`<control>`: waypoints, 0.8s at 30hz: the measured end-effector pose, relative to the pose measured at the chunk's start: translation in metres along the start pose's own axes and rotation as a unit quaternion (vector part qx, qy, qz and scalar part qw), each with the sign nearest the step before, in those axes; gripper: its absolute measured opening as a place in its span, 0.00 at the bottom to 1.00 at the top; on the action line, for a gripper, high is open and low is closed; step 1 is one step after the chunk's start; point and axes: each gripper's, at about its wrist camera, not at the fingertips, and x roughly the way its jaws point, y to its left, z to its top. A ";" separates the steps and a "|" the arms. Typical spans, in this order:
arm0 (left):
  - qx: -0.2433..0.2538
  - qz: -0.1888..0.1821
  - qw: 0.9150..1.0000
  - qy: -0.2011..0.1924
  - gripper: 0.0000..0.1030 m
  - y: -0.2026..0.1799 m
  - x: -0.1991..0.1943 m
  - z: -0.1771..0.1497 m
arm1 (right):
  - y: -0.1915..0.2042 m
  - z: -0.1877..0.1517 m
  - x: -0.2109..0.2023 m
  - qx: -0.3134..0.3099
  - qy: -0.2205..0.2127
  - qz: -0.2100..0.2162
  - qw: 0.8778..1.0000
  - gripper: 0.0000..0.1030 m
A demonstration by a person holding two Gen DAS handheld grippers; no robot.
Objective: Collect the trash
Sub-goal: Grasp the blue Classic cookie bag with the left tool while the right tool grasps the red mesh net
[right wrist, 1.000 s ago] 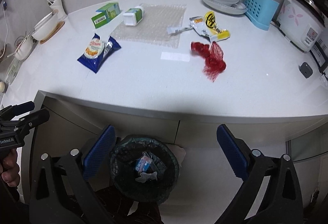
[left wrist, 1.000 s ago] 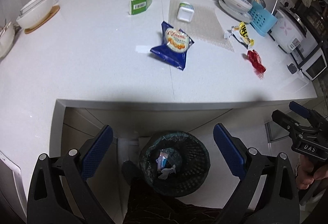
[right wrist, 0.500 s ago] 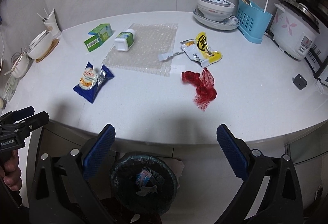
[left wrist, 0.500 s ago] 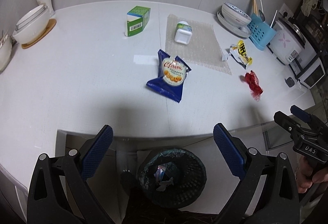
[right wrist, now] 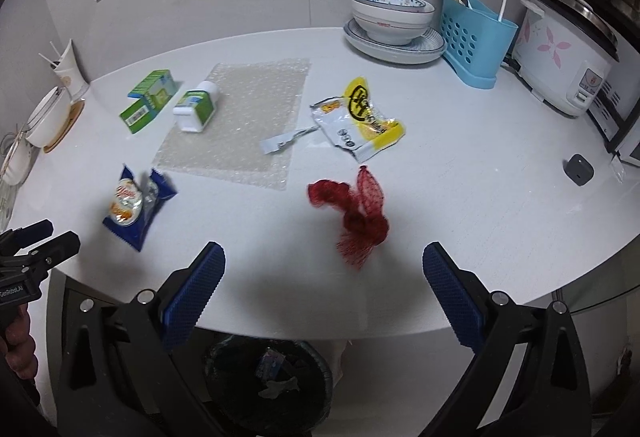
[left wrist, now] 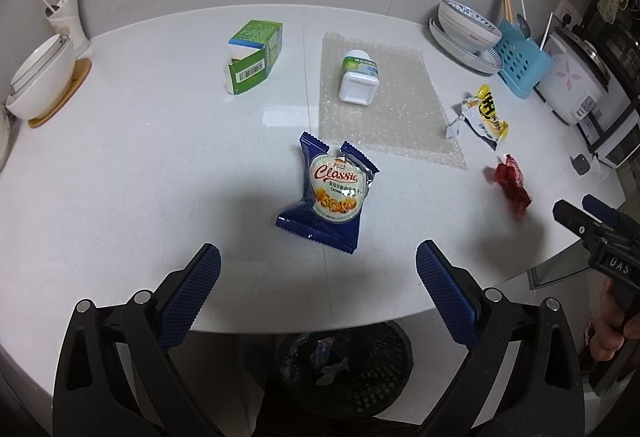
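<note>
On the white counter (left wrist: pixel 120 177) lie a blue snack wrapper (left wrist: pixel 332 193) (right wrist: pixel 136 201), a red mesh net (right wrist: pixel 356 205) (left wrist: pixel 510 185), a yellow-and-white packet (right wrist: pixel 360 117) (left wrist: pixel 482 115), a sheet of bubble wrap (left wrist: pixel 384 109) (right wrist: pixel 244 121) with a white-and-green bottle (left wrist: pixel 358 81) (right wrist: pixel 198 105) on its edge, and a green carton (left wrist: pixel 254 55) (right wrist: pixel 150 101). My left gripper (left wrist: pixel 318 277) hangs open just short of the blue wrapper. My right gripper (right wrist: pixel 324 281) is open, just short of the red net. A black mesh bin (left wrist: pixel 352 369) (right wrist: pixel 272 377) with scraps inside sits under the counter edge.
Stacked bowls on a plate (right wrist: pixel 394 23), a blue utensil caddy (right wrist: pixel 474 33) and a rice cooker (right wrist: pixel 568 53) line the back right. White bowls on a wooden coaster (left wrist: pixel 44 77) and a cup (left wrist: pixel 66 17) stand at the left. A small grey block (right wrist: pixel 578 169) lies far right.
Both grippers have risen from beside the bin below the counter and moved forward over the counter edge; the wrapper and net now lie much closer. Both stay open.
</note>
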 end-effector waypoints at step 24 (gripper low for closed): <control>0.026 0.005 0.996 0.081 0.68 -0.004 0.090 0.035 | -0.017 0.039 0.099 -0.010 0.120 -0.003 0.993 0.81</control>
